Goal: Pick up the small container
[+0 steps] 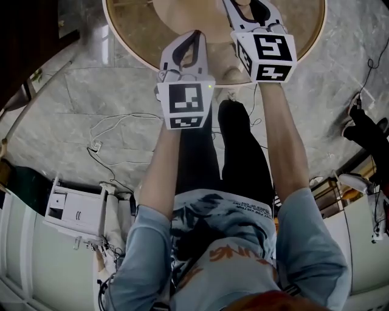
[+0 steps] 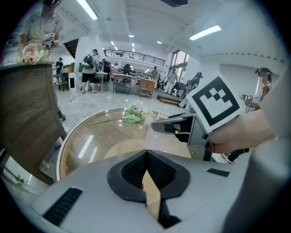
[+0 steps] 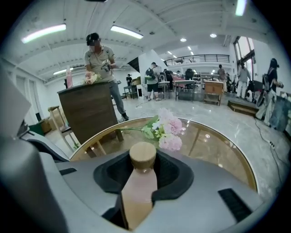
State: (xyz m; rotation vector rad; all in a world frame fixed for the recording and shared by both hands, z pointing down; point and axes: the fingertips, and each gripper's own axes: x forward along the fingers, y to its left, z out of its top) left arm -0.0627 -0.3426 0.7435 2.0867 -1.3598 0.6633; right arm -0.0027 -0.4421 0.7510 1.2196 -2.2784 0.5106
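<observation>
The small container (image 3: 139, 187) is a pale pink bottle with a round wooden cap (image 3: 142, 156). It stands upright between the jaws of my right gripper (image 3: 142, 177), whose dark pads close against its sides. It cannot be seen in the head view, where the right gripper (image 1: 252, 9) reaches over the round glass table (image 1: 130, 30). My left gripper (image 2: 146, 157) hovers over the same table (image 2: 86, 141) with its pad tips together and nothing between them; in the head view it (image 1: 194, 37) sits just left of the right one.
A bunch of pink artificial flowers (image 3: 167, 131) lies on the table beyond the bottle, also seen from the left gripper (image 2: 132, 115). A brown wooden counter (image 3: 88, 109) stands past the table's left edge. Cables (image 1: 115, 130) and a white box (image 1: 76, 209) lie on the floor.
</observation>
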